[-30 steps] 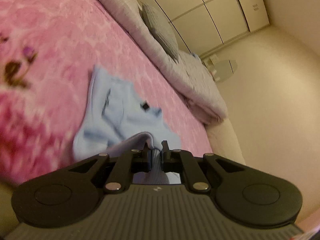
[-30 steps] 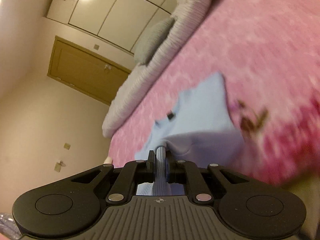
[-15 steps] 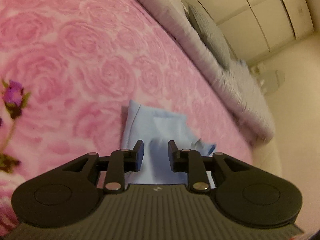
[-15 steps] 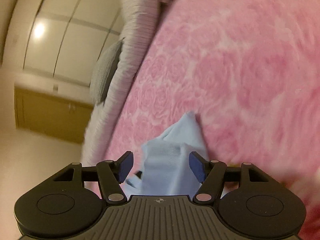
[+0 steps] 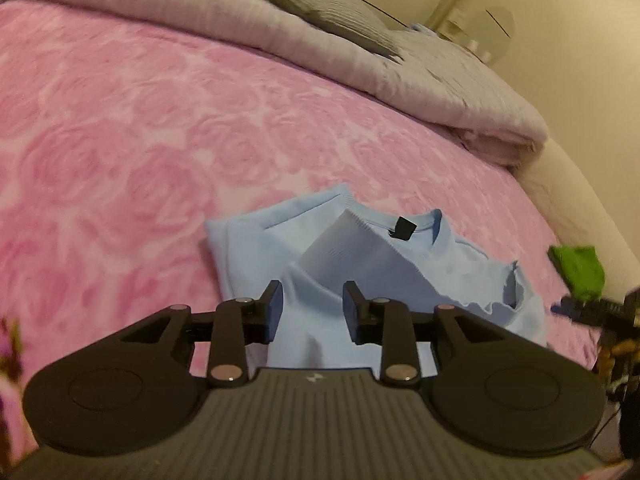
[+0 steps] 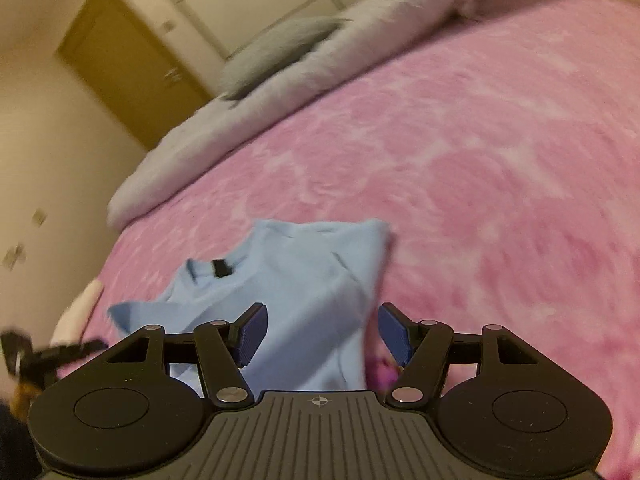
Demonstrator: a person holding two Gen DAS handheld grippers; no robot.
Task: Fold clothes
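A light blue sweater [image 5: 360,256] lies partly folded on the pink rose-patterned bedspread [image 5: 140,140], its neckline with a black tag facing up. My left gripper [image 5: 313,300] is open and empty, just above the sweater's near edge. In the right wrist view the same sweater [image 6: 304,280] lies below my right gripper [image 6: 320,330], which is wide open and empty. The other gripper shows at the right edge of the left wrist view [image 5: 592,312] and at the left edge of the right wrist view.
A rolled grey-white duvet [image 5: 280,40] and a grey pillow [image 5: 328,8] lie along the far side of the bed. A green cloth [image 5: 578,272] lies at the bed's right edge. A wooden door [image 6: 132,60] and wardrobe stand beyond.
One second ago both grippers were shut on the sweater's fabric and held it up. They have opened, let it go, and it now lies folded over on the bed; both views have levelled.
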